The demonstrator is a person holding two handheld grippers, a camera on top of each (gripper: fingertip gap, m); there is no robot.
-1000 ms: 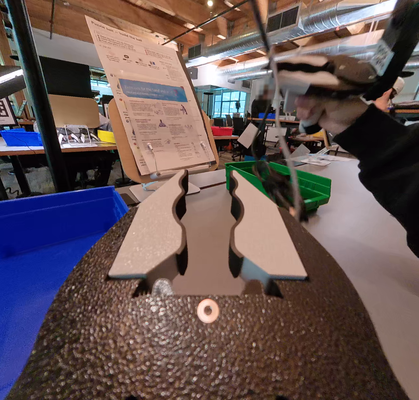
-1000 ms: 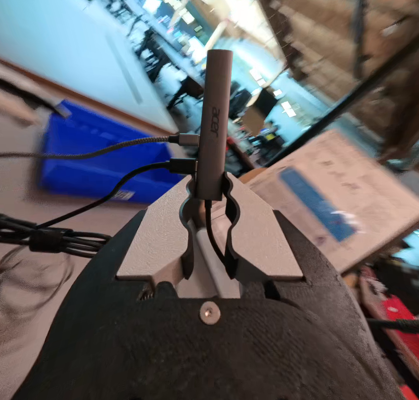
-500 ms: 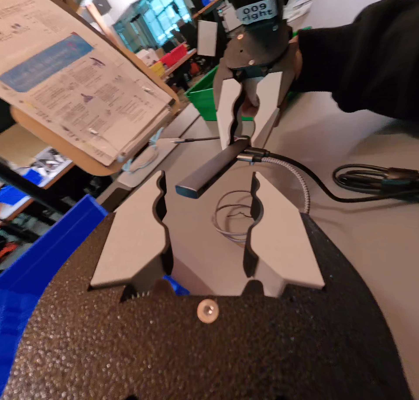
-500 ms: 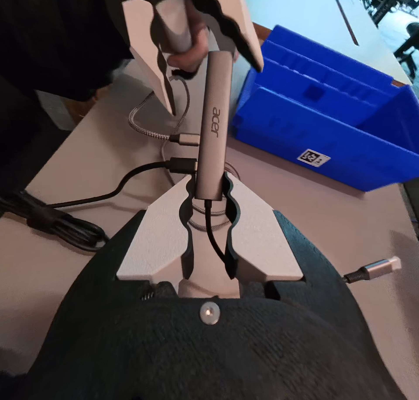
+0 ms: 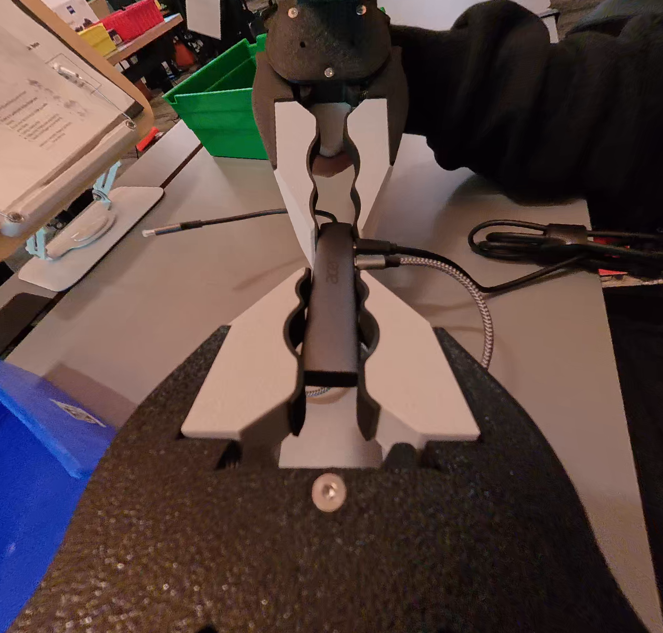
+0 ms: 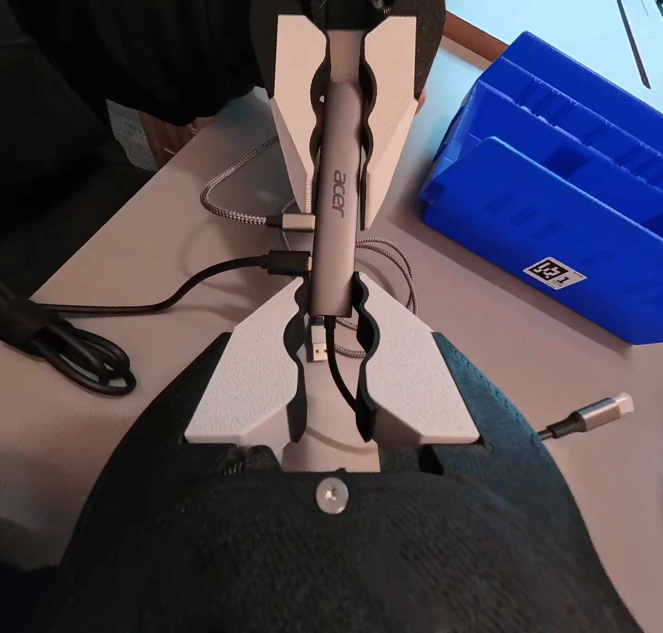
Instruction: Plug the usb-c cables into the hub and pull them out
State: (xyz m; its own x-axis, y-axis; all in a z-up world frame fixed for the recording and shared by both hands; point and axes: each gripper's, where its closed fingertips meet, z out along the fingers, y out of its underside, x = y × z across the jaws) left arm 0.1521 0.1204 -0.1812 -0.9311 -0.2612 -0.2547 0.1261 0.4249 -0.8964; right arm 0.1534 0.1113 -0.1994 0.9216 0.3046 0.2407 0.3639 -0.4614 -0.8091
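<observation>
**Operator:** Nearest me, my left gripper [image 5: 332, 285] is clamped on one end of the slim grey metal hub bar [image 5: 332, 314]. Its long axis runs straight away from me, lined up with the fingers, and it is held above the pale grey desk [image 5: 161, 292].

**Partner:** And the far end?

**Operator:** My right gripper [image 6: 332, 292] is closed on that end, facing the left one head-on, so the hub [image 6: 332, 203] spans between both grippers. In the right wrist view the hub's own short black lead [image 6: 341, 375] drops out of the end between my fingers.

**Partner:** Cables?

**Operator:** Two are plugged into the same long side: a silver braided cable [image 6: 233, 210] and a black rubber cable [image 6: 201, 285], side by side and sticking out at right angles to the bar. The black one trails to a bundled black coil [image 6: 89, 357] on the desk. A loose silver-tipped connector [image 6: 592, 414] lies apart on the desk.

**Partner:** Further out?

**Operator:** A blue plastic bin [image 6: 556, 221] beside the left gripper, a green plastic bin [image 5: 215, 113] beyond the right one, and a tilted paper sheet on a stand [image 5: 53, 113].
</observation>
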